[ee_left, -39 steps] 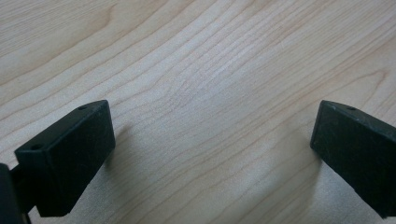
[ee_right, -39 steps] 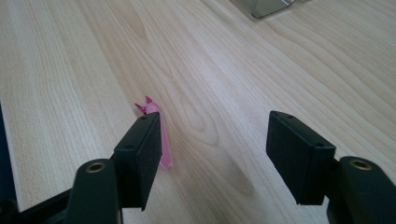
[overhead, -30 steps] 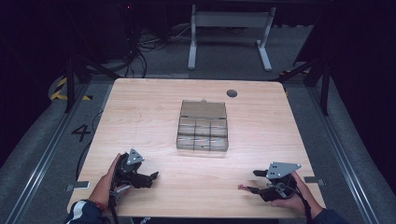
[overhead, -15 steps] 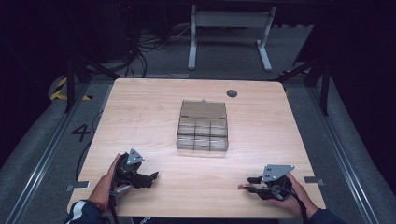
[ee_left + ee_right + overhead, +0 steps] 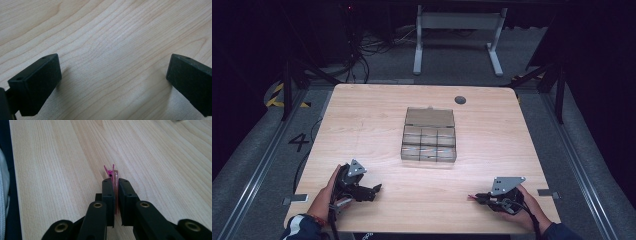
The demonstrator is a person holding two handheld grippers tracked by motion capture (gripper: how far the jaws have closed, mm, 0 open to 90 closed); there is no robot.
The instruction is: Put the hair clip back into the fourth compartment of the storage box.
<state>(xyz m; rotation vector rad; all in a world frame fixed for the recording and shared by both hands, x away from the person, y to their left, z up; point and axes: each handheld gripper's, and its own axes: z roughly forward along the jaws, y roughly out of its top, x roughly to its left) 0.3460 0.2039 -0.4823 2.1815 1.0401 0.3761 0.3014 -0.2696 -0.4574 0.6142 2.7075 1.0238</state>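
right gripper (image 5: 114,185) clamps small pink plastic clip (image 5: 111,172) on pale wooden bench (image 5: 377,120).
pickup done; clear compartment box (image 5: 429,136) waits beyond; left gripper (image 5: 113,72) fingers (image 5: 37,82) spread, empty.

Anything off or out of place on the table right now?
Nothing stands out. The clear compartment box sits square mid-table with its lid open. The right gripper has just been closing and is clamped on a thin pink clip near the front edge. The left gripper rests with jaws wide apart over bare wood. No spill or damage shows.

Right tool (image 5: 115,182) jaws just closed onto pink clip (image 5: 113,173).
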